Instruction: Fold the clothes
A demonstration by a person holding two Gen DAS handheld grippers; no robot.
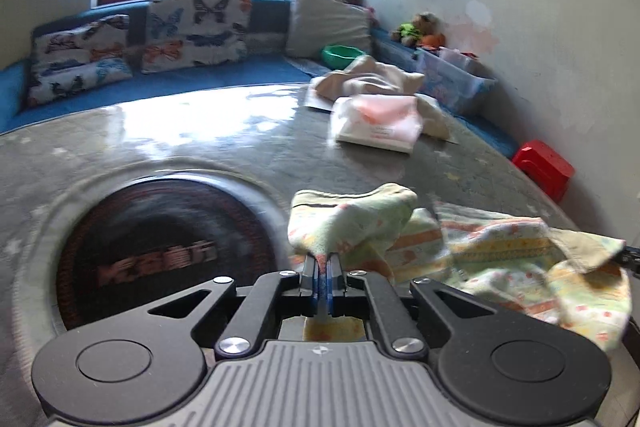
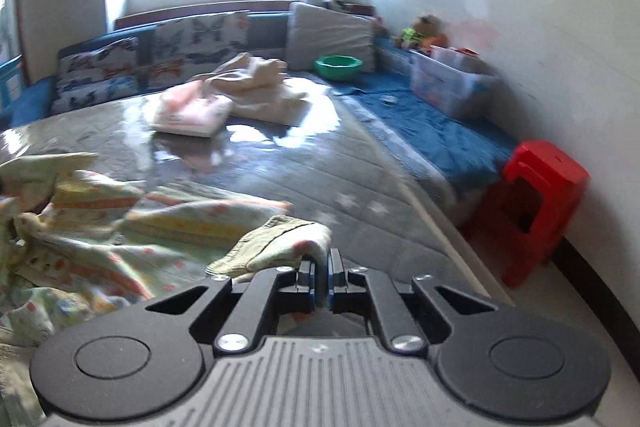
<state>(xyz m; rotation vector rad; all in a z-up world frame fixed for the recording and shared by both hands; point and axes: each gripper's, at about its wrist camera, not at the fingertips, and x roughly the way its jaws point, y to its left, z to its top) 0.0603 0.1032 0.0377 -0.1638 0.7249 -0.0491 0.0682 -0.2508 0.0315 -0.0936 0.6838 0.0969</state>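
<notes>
On the grey table (image 1: 200, 131) lies a crumpled patterned garment (image 1: 500, 259) — the left gripper (image 1: 323, 267) pinches one bunched edge, the right gripper (image 2: 320, 273) pinches another. Farther back sit a folded pink cloth (image 1: 380, 123) and a cream pile (image 1: 372, 79).

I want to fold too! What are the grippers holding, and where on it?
Both grip the same patterned garment: the left gripper pinches one bunched edge, the right gripper pinches another edge on its far side.

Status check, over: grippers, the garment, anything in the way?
Left gripper shut on patterned garment. Right gripper shut on its other corner. Folded pink cloth beyond, not obstructing.
</notes>
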